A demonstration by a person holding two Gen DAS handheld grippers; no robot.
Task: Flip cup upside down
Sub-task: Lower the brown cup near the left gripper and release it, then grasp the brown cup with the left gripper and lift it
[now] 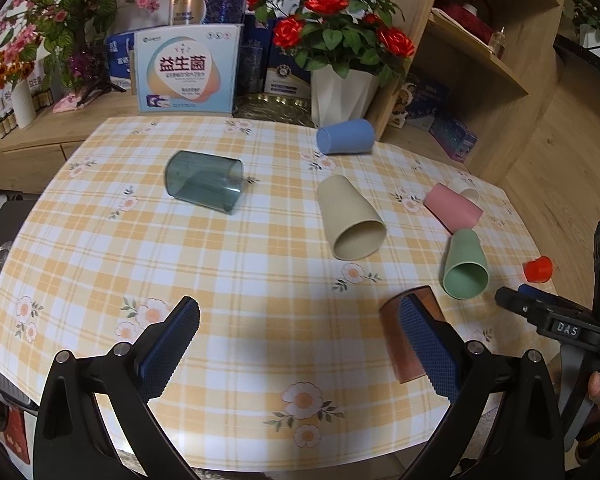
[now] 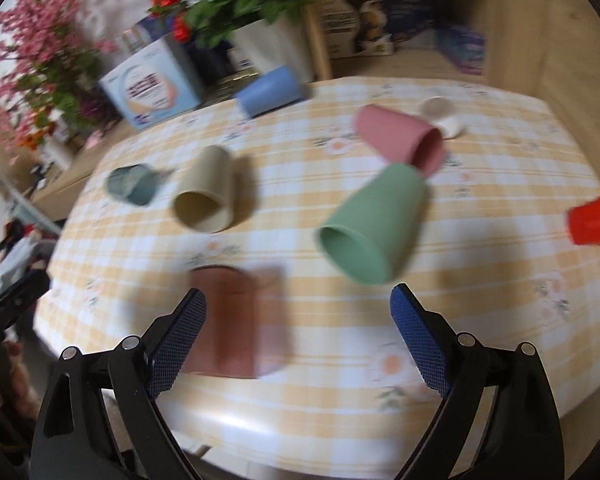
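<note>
Several cups lie on their sides on the checked tablecloth [image 1: 240, 264]: a clear teal cup [image 1: 204, 186], a beige cup [image 1: 350, 218], a blue cup [image 1: 345, 137], a pink cup [image 1: 452, 208], a green cup [image 1: 465, 266] and a brown cup [image 1: 410, 340]. My left gripper [image 1: 300, 344] is open and empty above the near table; its right finger overlaps the brown cup. My right gripper [image 2: 298, 336] is open and empty, just above the brown cup [image 2: 236, 320] and near the green cup [image 2: 374, 222]. The right wrist view is blurred.
A small red cup [image 1: 537, 269] stands near the right table edge, also in the right wrist view [image 2: 590, 220]. A white cup [image 1: 466, 190] lies behind the pink one. Boxes [image 1: 186, 70], a rose vase [image 1: 340, 92] and wooden shelves [image 1: 480, 52] stand behind the table.
</note>
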